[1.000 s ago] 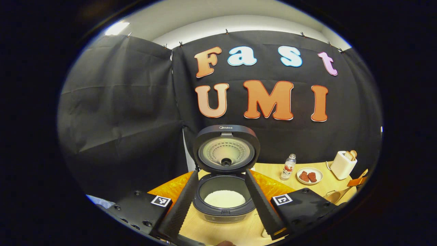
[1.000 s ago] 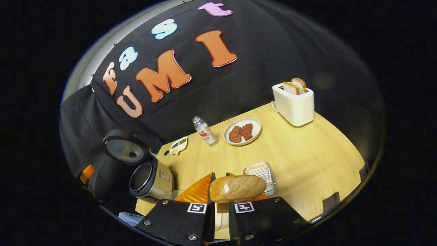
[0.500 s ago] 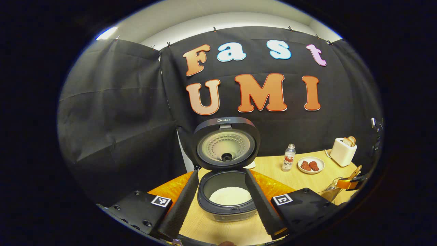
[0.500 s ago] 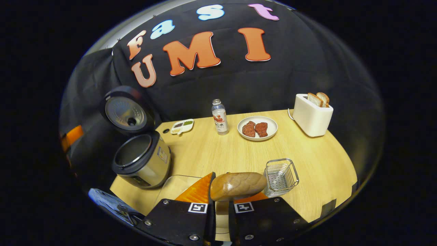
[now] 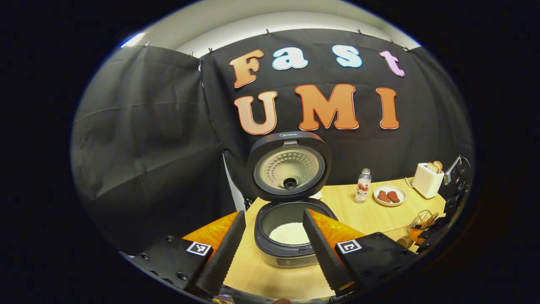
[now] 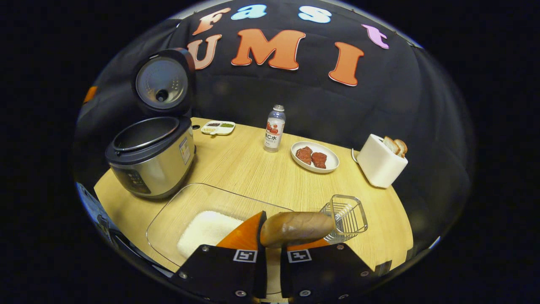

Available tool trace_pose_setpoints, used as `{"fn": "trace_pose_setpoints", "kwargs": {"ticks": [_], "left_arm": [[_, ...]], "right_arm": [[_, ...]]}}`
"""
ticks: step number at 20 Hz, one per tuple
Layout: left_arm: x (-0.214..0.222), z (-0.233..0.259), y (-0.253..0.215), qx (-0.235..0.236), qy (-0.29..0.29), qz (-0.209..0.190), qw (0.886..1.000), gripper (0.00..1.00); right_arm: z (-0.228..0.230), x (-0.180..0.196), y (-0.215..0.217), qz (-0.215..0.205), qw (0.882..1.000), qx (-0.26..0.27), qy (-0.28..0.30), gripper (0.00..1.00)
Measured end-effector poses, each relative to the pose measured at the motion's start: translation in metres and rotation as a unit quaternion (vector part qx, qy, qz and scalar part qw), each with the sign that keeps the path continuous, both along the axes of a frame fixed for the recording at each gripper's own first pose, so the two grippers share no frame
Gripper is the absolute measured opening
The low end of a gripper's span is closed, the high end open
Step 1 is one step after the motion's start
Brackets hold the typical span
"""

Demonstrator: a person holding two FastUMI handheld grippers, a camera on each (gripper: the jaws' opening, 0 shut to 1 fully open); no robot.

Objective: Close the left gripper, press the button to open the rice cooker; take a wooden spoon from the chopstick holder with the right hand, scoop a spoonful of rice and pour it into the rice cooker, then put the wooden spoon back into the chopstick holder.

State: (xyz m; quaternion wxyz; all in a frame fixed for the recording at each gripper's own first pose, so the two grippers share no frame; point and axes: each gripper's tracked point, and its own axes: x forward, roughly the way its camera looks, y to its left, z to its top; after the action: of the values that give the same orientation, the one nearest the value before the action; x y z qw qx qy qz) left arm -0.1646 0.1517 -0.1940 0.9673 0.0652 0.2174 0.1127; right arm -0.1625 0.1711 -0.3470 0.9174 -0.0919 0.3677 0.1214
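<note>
The rice cooker (image 6: 152,156) is standing with its lid upright, rice showing in its pot. Right of it, the wooden spoon (image 6: 295,228) is lying sideways just beside the empty wire chopstick holder (image 6: 346,217).

Your left gripper (image 5: 273,249) sits at the bottom centre of the left gripper view, its two fingers (image 5: 222,257) spread wide apart and angled up toward the middle of the frame, nothing between them. Your right gripper (image 6: 270,253) fills the lower centre of the right gripper view, fingers drawn close together and clamped on the wooden spoon (image 6: 295,228), whose bowl lies crosswise just above the fingertips.
</note>
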Motion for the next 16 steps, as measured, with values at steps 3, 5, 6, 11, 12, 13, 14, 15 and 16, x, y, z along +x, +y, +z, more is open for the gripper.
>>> {"fn": "trace_pose_setpoints", "kwargs": {"ticks": [3,5,6,11,12,13,14,15,16], "left_arm": [[0.001,-0.004,-0.001,0.0,0.004,-0.006,1.0,0.92],[0.002,-0.006,-0.002,-0.004,0.007,-0.008,1.0,0.93],[0.002,-0.007,-0.003,-0.007,0.008,-0.009,1.0,0.93],[0.001,-0.013,0.002,-0.006,0.015,-0.013,1.0,0.94],[0.002,-0.013,0.004,-0.005,0.017,-0.013,1.0,0.94],[0.002,-0.014,0.005,-0.005,0.019,-0.013,1.0,0.94],[0.002,-0.016,0.006,-0.006,0.021,-0.013,1.0,0.94],[0.003,-0.017,0.007,-0.008,0.023,-0.013,1.0,0.94],[0.004,-0.019,0.007,-0.01,0.024,-0.014,1.0,0.94]], "right_arm": [[-0.008,-0.004,0.008,0.016,1.0,-0.022,-0.015,0.12],[-0.015,-0.013,0.016,0.019,0.999,-0.026,-0.015,0.12],[-0.015,-0.014,0.016,0.012,0.999,-0.025,-0.018,0.12],[-0.018,-0.014,0.019,-0.041,0.999,0.036,0.002,0.11],[-0.017,-0.014,0.021,-0.056,0.997,0.06,0.007,0.11],[-0.018,-0.016,0.024,-0.069,0.994,0.082,0.015,0.11],[-0.017,-0.016,0.026,-0.081,0.992,0.098,0.018,0.11],[-0.016,-0.016,0.029,-0.083,0.991,0.101,0.013,0.11],[-0.015,-0.015,0.033,-0.076,0.993,0.095,0.008,0.11]]}}
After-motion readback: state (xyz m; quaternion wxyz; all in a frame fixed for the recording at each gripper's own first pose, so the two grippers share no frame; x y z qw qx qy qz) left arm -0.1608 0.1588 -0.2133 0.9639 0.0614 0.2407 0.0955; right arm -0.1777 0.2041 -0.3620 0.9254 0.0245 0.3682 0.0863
